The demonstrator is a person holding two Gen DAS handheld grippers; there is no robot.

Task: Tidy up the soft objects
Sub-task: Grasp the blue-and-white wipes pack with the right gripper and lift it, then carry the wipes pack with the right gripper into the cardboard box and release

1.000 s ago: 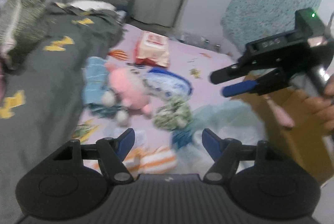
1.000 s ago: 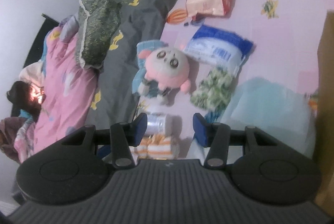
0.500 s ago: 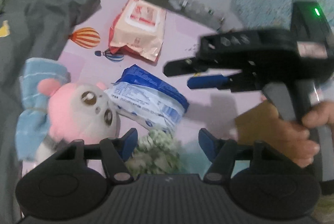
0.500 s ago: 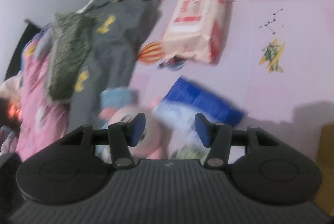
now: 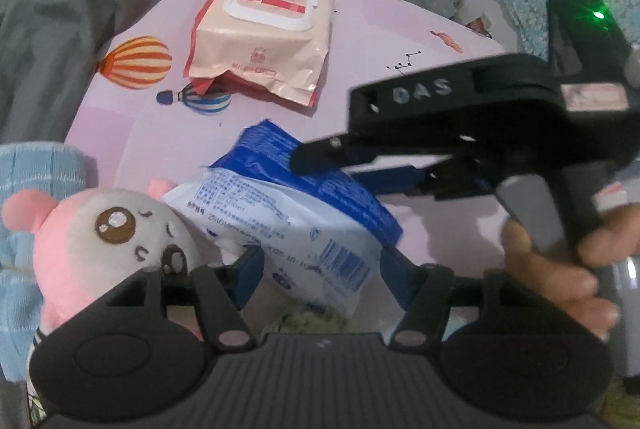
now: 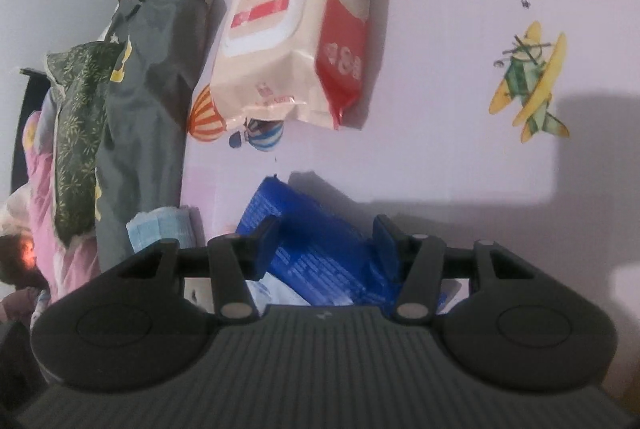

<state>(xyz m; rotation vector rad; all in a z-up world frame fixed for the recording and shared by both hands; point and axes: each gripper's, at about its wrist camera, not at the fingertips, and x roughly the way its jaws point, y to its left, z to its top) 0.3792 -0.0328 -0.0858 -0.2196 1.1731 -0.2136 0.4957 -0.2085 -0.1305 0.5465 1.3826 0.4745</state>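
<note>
From the left wrist view I read the bed (image 5: pixel 400 41), covered in a pink printed sheet, from its left edge. A grey blanket (image 5: pixel 60 9) is heaped along that edge. Beside it lies a pink-and-white plush toy (image 5: pixel 108 229) on a light blue cloth (image 5: pixel 36 165). Farther up the bed sits a peach wet-wipes pack (image 5: pixel 264 33), well apart from the toy. Near the middle of the bed lies the blue-and-white soft pack (image 5: pixel 300 213), touching the plush toy's head.

My left tongs (image 5: pixel 316 277) are spread, and the lower white end of the soft pack sits between the pads; I cannot tell whether they press on it. The jaws closed and then eased slightly wider.

My right tongs (image 5: pixel 344 165), held by a hand (image 5: pixel 560 265), reach in from the right edge. Their jaws have been widening. In the right wrist view they (image 6: pixel 326 245) straddle the blue end of the pack; contact there is unclear.
</note>
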